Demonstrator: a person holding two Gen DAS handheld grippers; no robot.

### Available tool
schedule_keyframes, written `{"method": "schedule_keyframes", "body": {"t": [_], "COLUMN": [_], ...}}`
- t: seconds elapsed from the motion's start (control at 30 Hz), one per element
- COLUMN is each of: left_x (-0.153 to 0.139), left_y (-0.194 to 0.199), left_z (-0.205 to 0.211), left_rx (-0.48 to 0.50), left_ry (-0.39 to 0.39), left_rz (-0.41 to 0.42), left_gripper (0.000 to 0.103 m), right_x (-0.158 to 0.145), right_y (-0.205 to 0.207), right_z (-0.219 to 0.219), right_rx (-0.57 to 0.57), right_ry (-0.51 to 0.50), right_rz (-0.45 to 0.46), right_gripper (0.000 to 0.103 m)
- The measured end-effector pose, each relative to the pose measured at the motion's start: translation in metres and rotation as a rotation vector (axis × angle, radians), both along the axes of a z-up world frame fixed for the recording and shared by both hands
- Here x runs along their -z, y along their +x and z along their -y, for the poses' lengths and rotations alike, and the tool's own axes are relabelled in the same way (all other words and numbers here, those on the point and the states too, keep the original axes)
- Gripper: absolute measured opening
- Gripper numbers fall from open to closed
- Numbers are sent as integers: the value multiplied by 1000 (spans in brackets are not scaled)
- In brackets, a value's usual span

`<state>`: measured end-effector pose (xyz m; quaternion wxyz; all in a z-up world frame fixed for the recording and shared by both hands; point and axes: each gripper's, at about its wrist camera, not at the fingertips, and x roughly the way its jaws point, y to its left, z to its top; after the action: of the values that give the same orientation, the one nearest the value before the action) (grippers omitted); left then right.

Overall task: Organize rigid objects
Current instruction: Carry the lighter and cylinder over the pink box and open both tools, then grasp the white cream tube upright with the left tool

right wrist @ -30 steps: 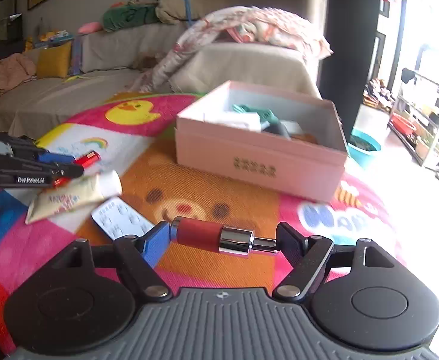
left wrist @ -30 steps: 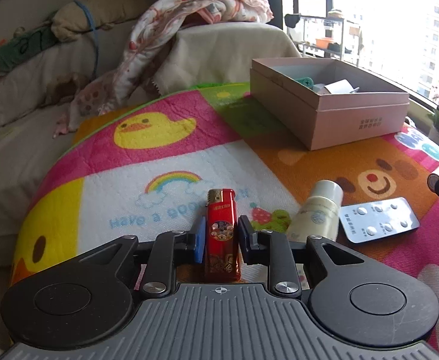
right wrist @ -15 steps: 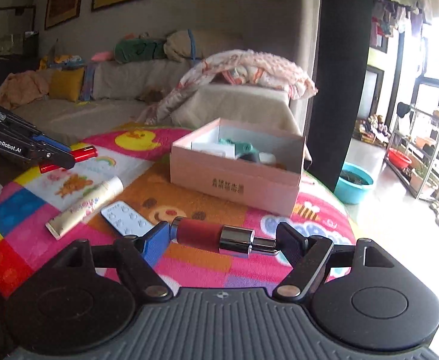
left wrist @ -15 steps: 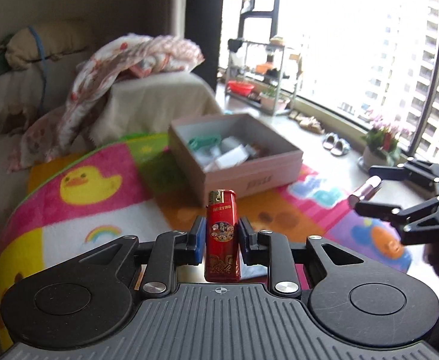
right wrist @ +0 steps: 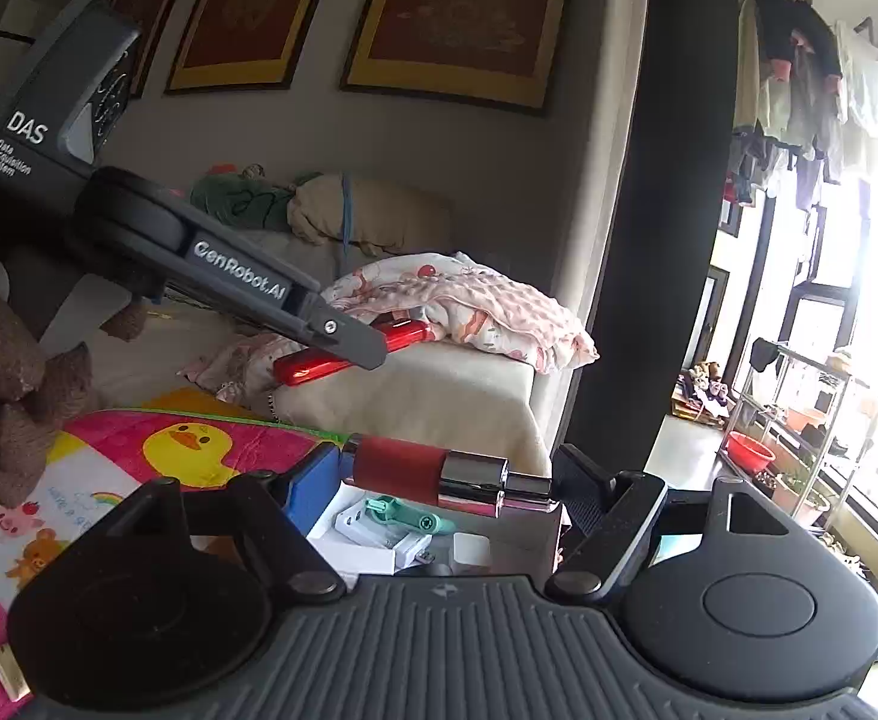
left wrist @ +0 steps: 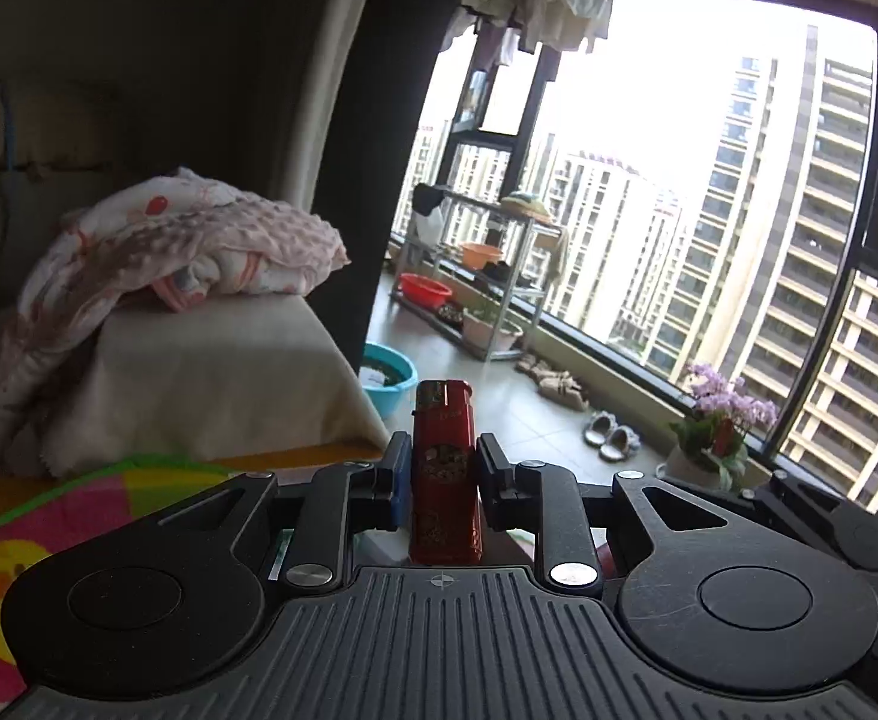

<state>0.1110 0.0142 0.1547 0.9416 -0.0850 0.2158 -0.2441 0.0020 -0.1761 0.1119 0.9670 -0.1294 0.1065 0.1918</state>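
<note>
The red lighter [left wrist: 444, 471] stands upright between the left gripper's [left wrist: 439, 474] jaws; the pink cardboard box [right wrist: 529, 531] sits below the red-and-silver lipstick tube [right wrist: 439, 476].

Left wrist: faces the window [left wrist: 709, 210], level, fingers close below.
Right wrist: faces the sofa [right wrist: 439, 384].
Shared: pink blanket [left wrist: 199, 246].

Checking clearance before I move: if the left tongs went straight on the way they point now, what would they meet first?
Probably nothing close. The left tongs, shut on the lighter, point over the mat's edge toward the balcony floor and the blue basin. The sofa arm lies just left of that line; depth is unclear.
</note>
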Motion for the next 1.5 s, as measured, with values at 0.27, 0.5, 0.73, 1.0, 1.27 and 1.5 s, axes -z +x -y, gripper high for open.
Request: {"method": "schedule_keyframes", "body": {"t": [0.27, 0.5, 0.73, 1.0, 1.27, 1.5], "left_x": [22, 61, 107, 121, 135, 147], "left_y": [61, 27, -57, -138, -157, -145], "left_z": [1, -28, -65, -78, -60, -51], "left_rx": [-48, -87, -153, -189, -191, -212], "left_ry": [-65, -13, 54, 180, 262, 263], "left_rz": [-19, -47, -144, -229, -272, -277], "left_gripper": [27, 27, 27, 27, 39, 40], "right_x": [13, 57, 96, 111, 126, 131], "right_y": [63, 47, -4, -34, -52, -40], "right_z": [-19, -6, 12, 2, -33, -25], "right_rx": [14, -14, -31, -103, -165, -128], "right_ry": [54, 31, 48, 89, -65, -14], "right_rz": [13, -182, -347, -477, -451, -519], "right_gripper": [87, 87, 87, 87, 87, 88]}}
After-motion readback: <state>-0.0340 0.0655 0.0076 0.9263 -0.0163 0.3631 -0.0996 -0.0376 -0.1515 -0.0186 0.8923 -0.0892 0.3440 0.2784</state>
